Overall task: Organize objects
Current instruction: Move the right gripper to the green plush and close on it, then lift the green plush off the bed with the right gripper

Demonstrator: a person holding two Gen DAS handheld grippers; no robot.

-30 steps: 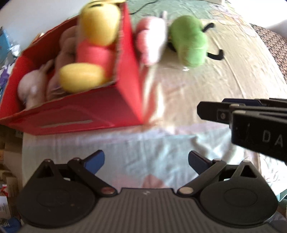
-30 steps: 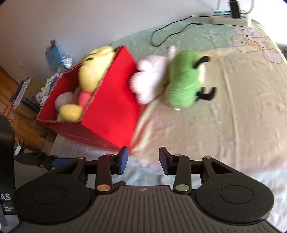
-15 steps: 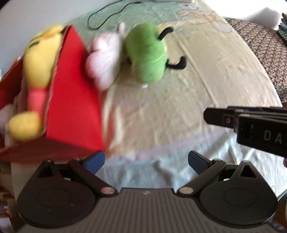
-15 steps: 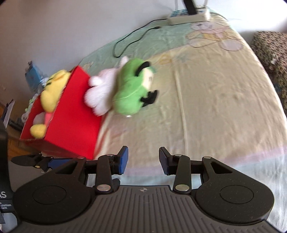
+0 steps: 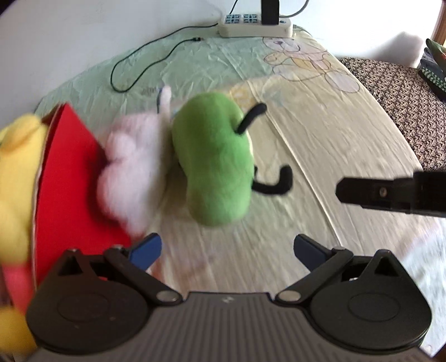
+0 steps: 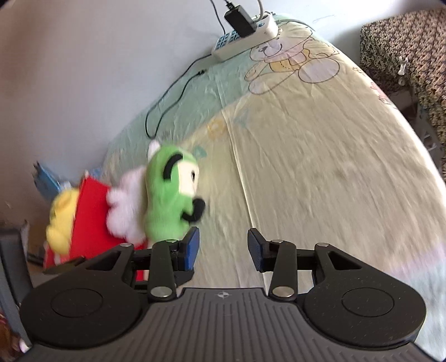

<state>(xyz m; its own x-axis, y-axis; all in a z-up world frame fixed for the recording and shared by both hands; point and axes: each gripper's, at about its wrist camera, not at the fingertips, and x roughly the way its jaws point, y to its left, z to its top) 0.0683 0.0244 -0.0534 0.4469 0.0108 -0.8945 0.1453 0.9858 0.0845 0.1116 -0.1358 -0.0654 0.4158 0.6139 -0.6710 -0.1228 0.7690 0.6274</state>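
- Pale yellow-and-mint bedsheet w/ teddy-bear print [image 5: 320, 144] covers the whole bed; everything below sits on it.
- Red cardboard box [image 5: 72, 178] at the sheet's left edge, open top, w/ a yellow plush toy w/ pink band [image 5: 16, 172] sticking out of it.
- Green plush toy w/ black antennae [image 5: 214, 161] lies on the sheet beside the box, apart from it; seen also in right wrist view [image 6: 170, 192].
- Fluffy pale-pink plush toy [image 5: 131, 167] is wedged between box and green toy, touching both.
- Left gripper [image 5: 227, 247]: blue-padded fingers spread wide, nothing between; hangs just short of green toy.
- Right gripper [image 6: 223, 246]: fingers parted, gap narrower than left's, empty; green toy just ahead-left of it.
- White power strip w/ black plug [image 5: 255, 23] at the far edge, by the wall; thin black cable [image 5: 145, 66] curls near it.
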